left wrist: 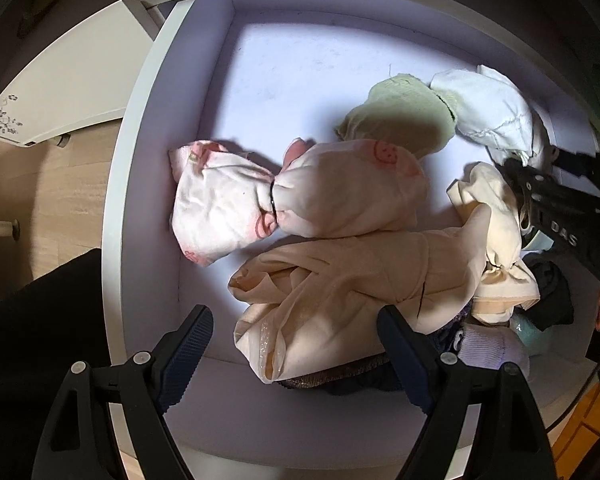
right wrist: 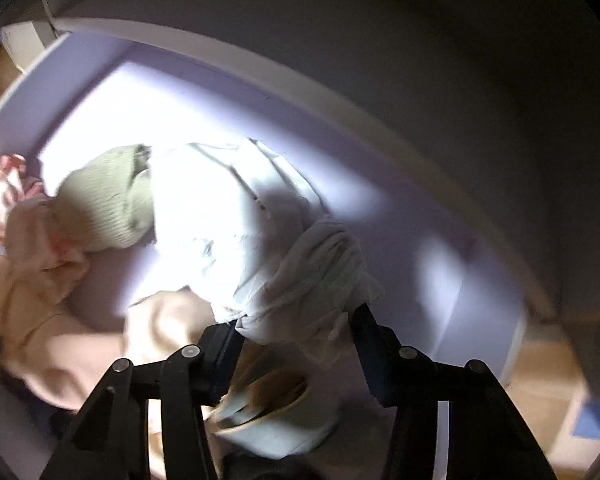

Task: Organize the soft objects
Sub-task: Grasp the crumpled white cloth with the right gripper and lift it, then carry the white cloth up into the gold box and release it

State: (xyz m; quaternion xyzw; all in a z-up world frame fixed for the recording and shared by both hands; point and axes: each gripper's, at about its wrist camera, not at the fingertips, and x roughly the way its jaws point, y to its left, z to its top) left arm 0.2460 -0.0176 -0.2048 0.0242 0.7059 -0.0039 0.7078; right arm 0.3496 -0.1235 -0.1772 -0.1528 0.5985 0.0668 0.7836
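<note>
Left wrist view high over the drawer, right wrist view close, both sharing green sock.

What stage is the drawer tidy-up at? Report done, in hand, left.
Done: pink bundle and green knit lie apart on the drawer floor. In hand: right claw straddles the white cloth, grip unclear. Left: beige pile under the open left claw.

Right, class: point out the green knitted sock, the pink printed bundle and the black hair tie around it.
green knitted sock [left wrist: 400, 116], left wrist view, middle of its ribbed body
pink printed bundle [left wrist: 216, 212], left wrist view, its left half
black hair tie [left wrist: 273, 200], left wrist view, at the bundle's cinched waist
</note>
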